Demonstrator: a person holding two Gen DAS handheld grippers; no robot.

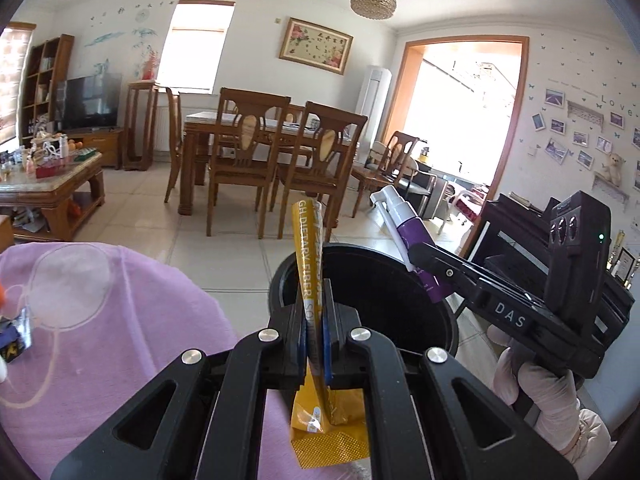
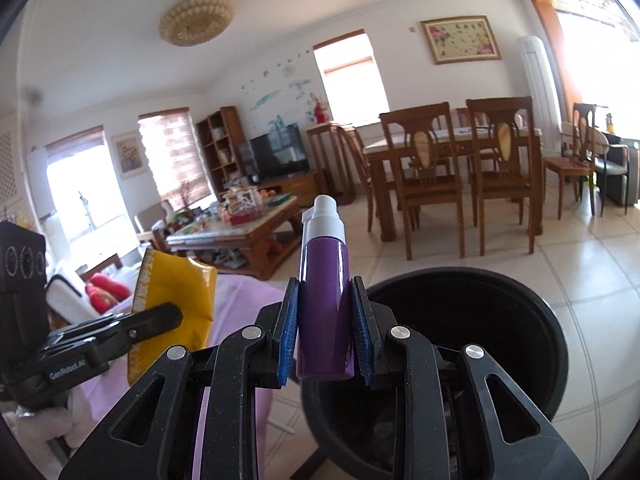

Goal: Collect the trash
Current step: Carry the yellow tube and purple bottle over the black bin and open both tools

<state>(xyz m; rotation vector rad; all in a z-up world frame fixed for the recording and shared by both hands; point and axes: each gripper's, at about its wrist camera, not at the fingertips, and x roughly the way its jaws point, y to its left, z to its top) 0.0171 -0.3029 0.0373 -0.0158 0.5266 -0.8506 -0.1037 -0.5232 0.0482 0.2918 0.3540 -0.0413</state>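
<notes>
Yellow foil of the snack packet [image 1: 310, 280] looks thin and light, so it will bend and crackle easily; the left gripper [image 1: 314, 332] pinches it flat across the middle, pads fully pressed together, just at the near rim of the black bin [image 1: 440, 320]. The purple spray bottle [image 2: 324, 308] is stiff and smooth, perhaps slippery; the right gripper [image 2: 326, 336] clamps its round body between the blue pads [image 2: 288, 332], nozzle upward, just before the near rim of the same bin. A gloved hand [image 1: 536, 384] carries this gripper. Beside the bin lies a pink cloth [image 1: 120, 320], close to its left edge. Tiled floor [image 2: 580, 256] beyond gives much free room, and the chairs [image 1: 248, 168] stand well apart.
</notes>
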